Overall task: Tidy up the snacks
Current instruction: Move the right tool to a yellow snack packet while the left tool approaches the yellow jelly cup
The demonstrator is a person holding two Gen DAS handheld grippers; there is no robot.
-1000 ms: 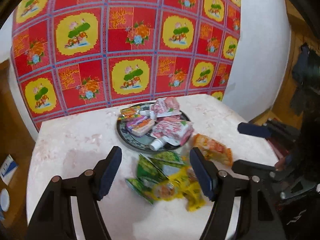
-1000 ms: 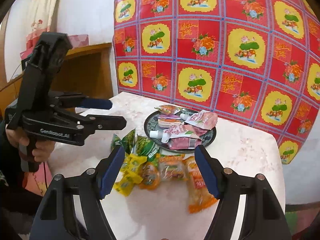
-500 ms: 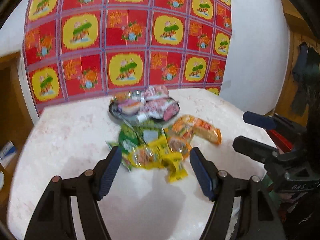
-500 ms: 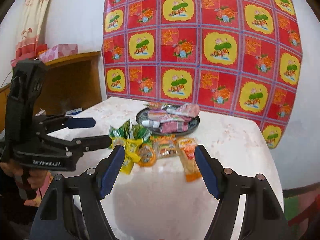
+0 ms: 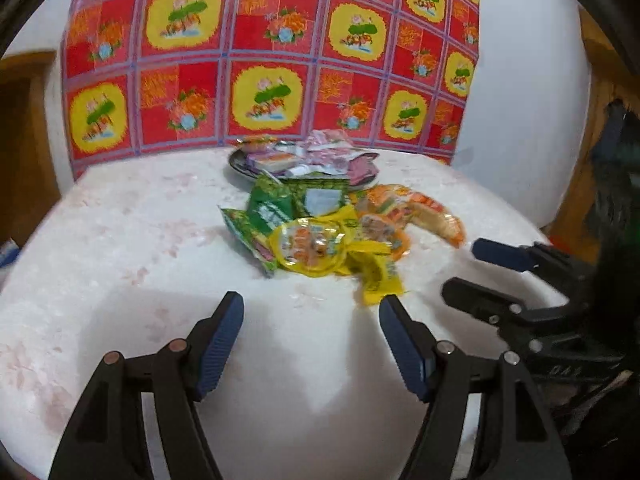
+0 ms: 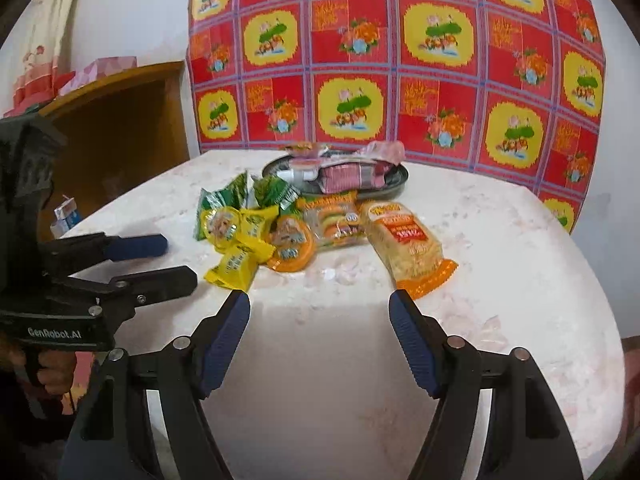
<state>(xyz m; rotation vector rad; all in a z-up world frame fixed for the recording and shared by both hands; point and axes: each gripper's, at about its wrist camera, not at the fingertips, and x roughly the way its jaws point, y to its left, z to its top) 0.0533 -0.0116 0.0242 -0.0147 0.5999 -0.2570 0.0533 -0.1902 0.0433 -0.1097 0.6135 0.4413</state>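
Observation:
A heap of snack packets lies mid-table: green packets (image 5: 269, 213) (image 6: 224, 200), yellow packets (image 5: 376, 276) (image 6: 236, 264), round jelly cups (image 5: 310, 248) (image 6: 291, 249) and a long orange packet (image 5: 434, 216) (image 6: 412, 246). Behind them a dark plate (image 5: 236, 164) (image 6: 398, 184) holds pink and purple packets. My left gripper (image 5: 311, 306) (image 6: 170, 260) is open over bare table, short of the heap. My right gripper (image 6: 319, 306) (image 5: 464, 270) is also open and holds nothing, its right fingertip near the orange packet's end.
The pale marble table (image 5: 120, 240) (image 6: 520, 280) stands against a white wall hung with a red and yellow patterned cloth (image 6: 400, 60). A wooden cabinet (image 6: 120, 128) stands at the left, with a small carton (image 6: 66, 216) near it. A hand (image 6: 52, 368) grips the left tool.
Both grippers have sunk and drawn back from the snacks, so the heap and plate now sit farther off in each view. Both jaws stand as wide as before.

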